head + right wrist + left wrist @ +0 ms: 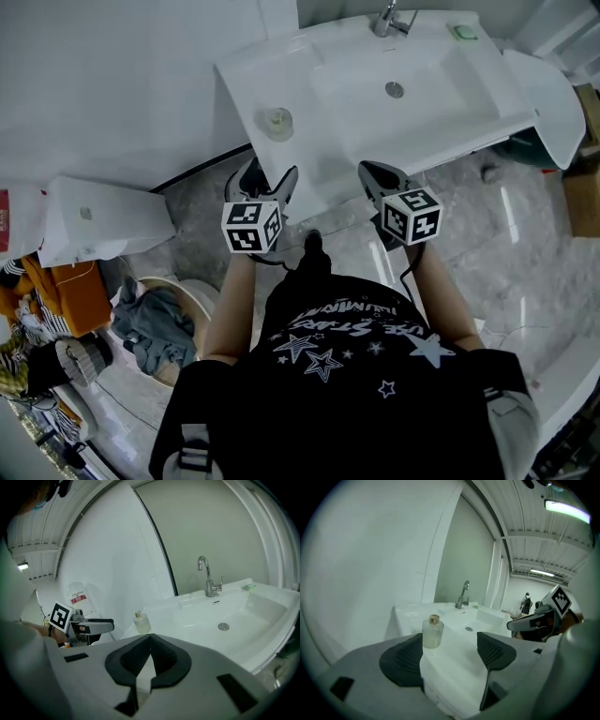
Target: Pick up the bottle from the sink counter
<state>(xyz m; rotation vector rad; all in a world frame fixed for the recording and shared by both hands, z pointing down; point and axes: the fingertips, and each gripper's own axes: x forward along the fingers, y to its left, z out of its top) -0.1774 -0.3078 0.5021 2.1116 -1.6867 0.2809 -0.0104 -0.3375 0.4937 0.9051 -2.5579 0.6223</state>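
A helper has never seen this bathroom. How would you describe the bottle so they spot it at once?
Find the white sink counter with the faucet at its back. On the flat ledge left of the basin stands the bottle, upright. It is small, clear, with a gold cap, the only thing on that side.

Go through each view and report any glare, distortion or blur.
Head view: even light, the white sink nearly washed out. Left gripper view: fisheye, black corners, glare from the ceiling lamp, bottle sharp. Right gripper view: fisheye bends the wall seam, black corners too.
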